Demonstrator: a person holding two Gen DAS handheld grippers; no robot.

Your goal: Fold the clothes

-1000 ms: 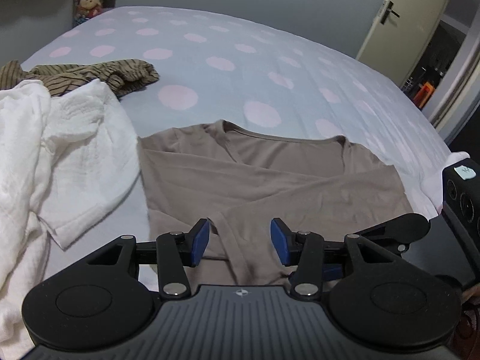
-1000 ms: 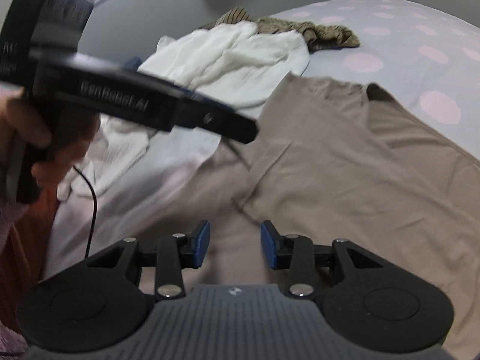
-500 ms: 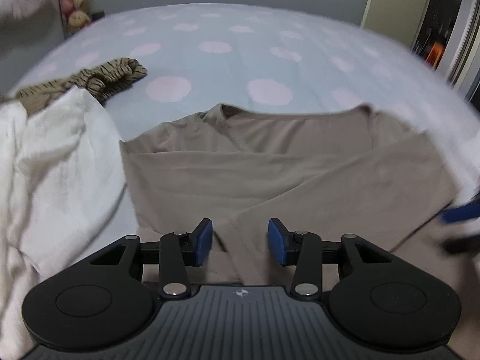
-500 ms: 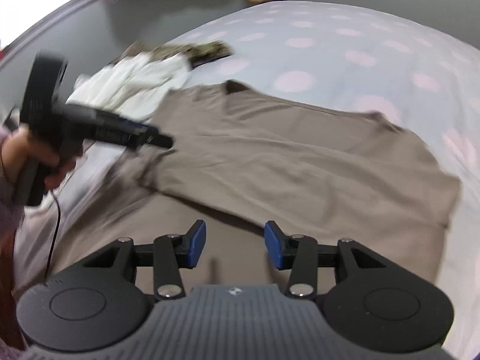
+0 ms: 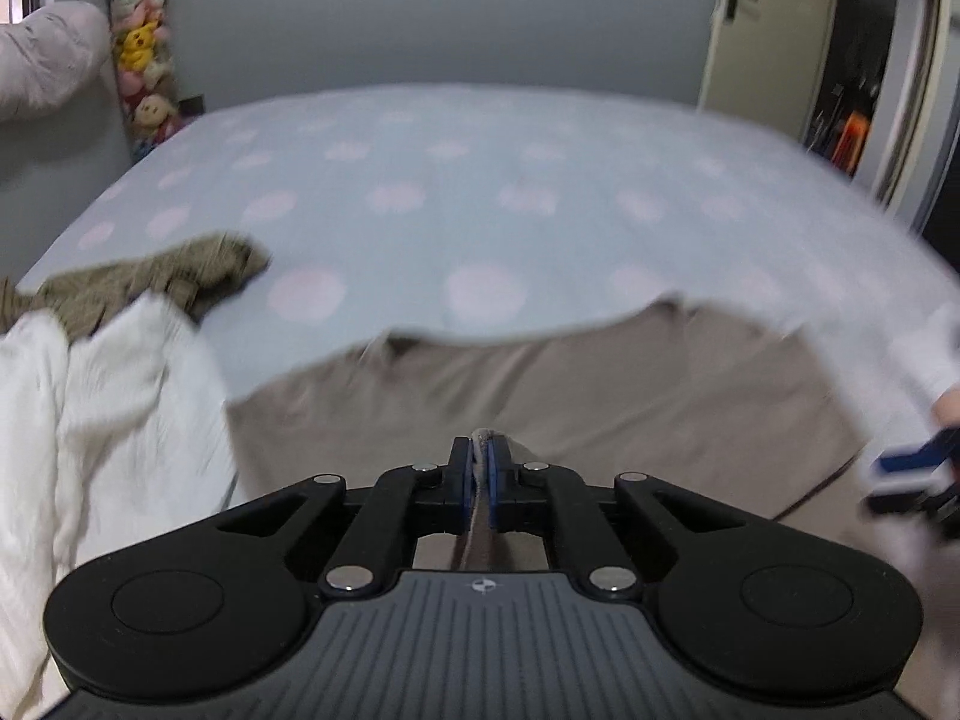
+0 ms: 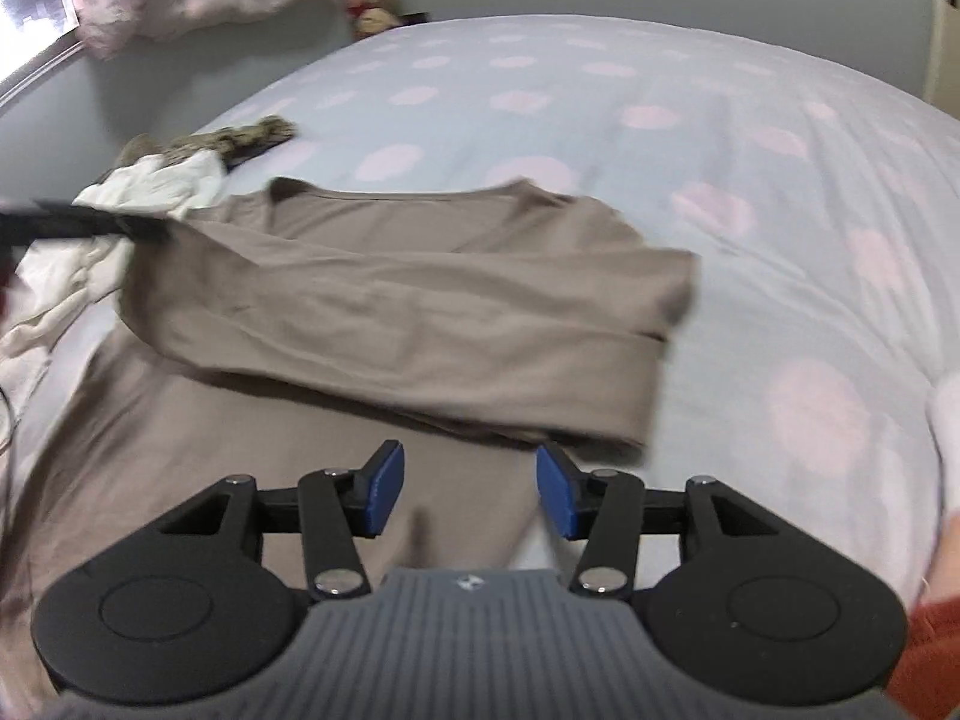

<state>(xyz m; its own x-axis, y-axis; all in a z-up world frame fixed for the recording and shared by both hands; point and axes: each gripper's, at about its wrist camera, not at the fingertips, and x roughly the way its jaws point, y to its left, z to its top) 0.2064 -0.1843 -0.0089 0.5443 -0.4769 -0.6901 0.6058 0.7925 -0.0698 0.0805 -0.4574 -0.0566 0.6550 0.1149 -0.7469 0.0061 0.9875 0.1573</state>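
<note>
A taupe long-sleeved shirt [image 6: 390,306] lies on the bed, its upper part folded over the lower part; it also shows in the left wrist view [image 5: 570,396]. My left gripper [image 5: 480,462] is shut on a fold of the taupe shirt near its left side, and shows as a dark blur in the right wrist view [image 6: 96,225]. My right gripper [image 6: 468,483] is open and empty, low over the shirt's lower part near the bed's front edge; its blue pads appear blurred in the left wrist view [image 5: 918,456].
A white garment [image 5: 102,420] and a striped olive garment [image 5: 156,282] lie at the left of the pale blue dotted bed [image 5: 480,192]. Stuffed toys [image 5: 141,60] stand in the far corner. An open door [image 5: 762,30] is at the far right.
My left gripper has shut on a fold of the taupe shirt. My right gripper has swung right along the shirt's lower part and stays open.
</note>
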